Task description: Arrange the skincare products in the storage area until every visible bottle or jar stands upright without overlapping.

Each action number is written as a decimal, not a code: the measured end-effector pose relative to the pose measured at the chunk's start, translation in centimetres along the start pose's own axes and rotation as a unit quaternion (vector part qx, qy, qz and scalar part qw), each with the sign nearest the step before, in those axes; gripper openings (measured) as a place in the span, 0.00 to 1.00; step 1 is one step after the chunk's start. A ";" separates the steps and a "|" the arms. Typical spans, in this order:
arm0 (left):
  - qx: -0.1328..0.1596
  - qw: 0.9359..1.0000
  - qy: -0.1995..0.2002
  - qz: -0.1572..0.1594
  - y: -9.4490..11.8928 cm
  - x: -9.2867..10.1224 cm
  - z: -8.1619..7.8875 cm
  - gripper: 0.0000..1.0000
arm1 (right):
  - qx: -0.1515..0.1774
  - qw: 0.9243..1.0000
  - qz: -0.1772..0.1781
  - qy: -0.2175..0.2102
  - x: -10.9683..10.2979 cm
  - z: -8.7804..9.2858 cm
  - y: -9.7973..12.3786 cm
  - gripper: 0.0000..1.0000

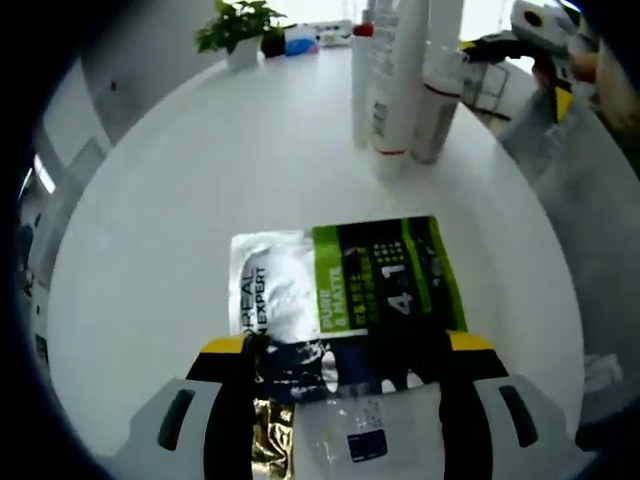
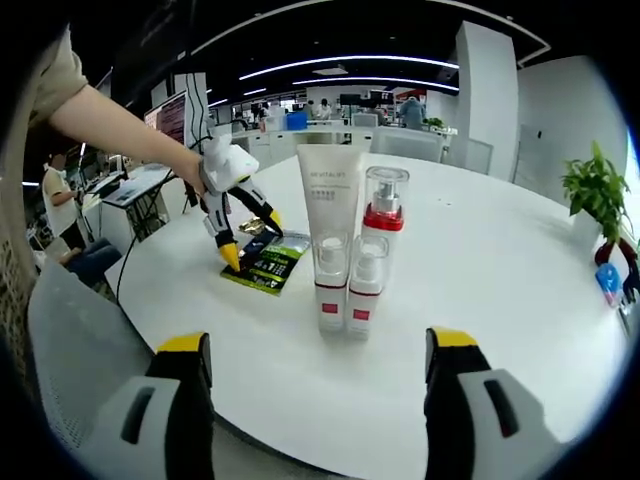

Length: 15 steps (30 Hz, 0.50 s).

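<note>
On the round white tabletop (image 1: 180, 190) a flat green, black and silver skincare sachet (image 1: 345, 280) is seen lying in the left gripper view, its lower edge just between the yellow tips of the left gripper (image 1: 345, 350). The jaws of that gripper are held wide apart, one at each lower corner of the sachet; whether they touch it cannot be told. A second packet, clear with a gold foil part (image 1: 335, 430), lies under the sachet's near edge between the jaws. Further across the tabletop a cluster of upright containers is seen: a tall white tube (image 1: 400, 90), a red-capped bottle (image 1: 361, 80) to its left and another bottle (image 1: 440, 110) to its right. A potted plant (image 1: 240, 30) stands at the far edge.

In the right gripper view the same cluster is seen straight ahead, well apart from the right gripper (image 2: 320, 350), whose jaws are spread wide with nothing between them. The white tube (image 2: 330, 200) stands behind two small clear pump bottles with red bands (image 2: 348, 290), and a taller red-collared pump bottle (image 2: 384, 210) stands beside it. To the left, the left gripper (image 2: 250, 238), held by a person's hand (image 2: 190, 165), is seen tipped down onto the sachet (image 2: 268, 262).
</note>
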State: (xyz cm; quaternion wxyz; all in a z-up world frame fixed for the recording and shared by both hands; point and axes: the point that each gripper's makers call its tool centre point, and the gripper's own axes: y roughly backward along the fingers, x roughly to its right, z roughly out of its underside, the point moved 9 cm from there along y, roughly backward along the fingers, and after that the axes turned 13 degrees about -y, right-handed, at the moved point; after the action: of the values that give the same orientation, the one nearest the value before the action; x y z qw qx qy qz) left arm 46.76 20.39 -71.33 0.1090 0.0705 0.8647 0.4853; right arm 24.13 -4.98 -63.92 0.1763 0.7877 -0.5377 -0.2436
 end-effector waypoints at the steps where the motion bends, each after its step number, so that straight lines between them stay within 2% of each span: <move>1: 0.000 1.000 0.001 -0.001 0.0 0.0 0.0 0.72 | 0.001 1.000 0.000 0.000 0.0 0.0 0.0 0.88; 10: -0.014 1.000 0.018 -0.010 0.1 0.3 -0.3 0.72 | 0.009 1.000 -0.006 -0.009 0.0 -0.1 0.2 0.88; 15: -0.032 0.999 0.027 -0.015 0.3 0.9 -0.5 0.72 | 0.017 1.000 -0.009 -0.019 0.2 -0.1 0.3 0.88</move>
State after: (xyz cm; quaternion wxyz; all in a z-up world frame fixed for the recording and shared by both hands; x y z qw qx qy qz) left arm 45.76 20.30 -70.92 0.0954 0.0409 0.8521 0.5130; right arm 24.04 -5.30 -63.69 0.1506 0.7904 -0.5380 -0.2513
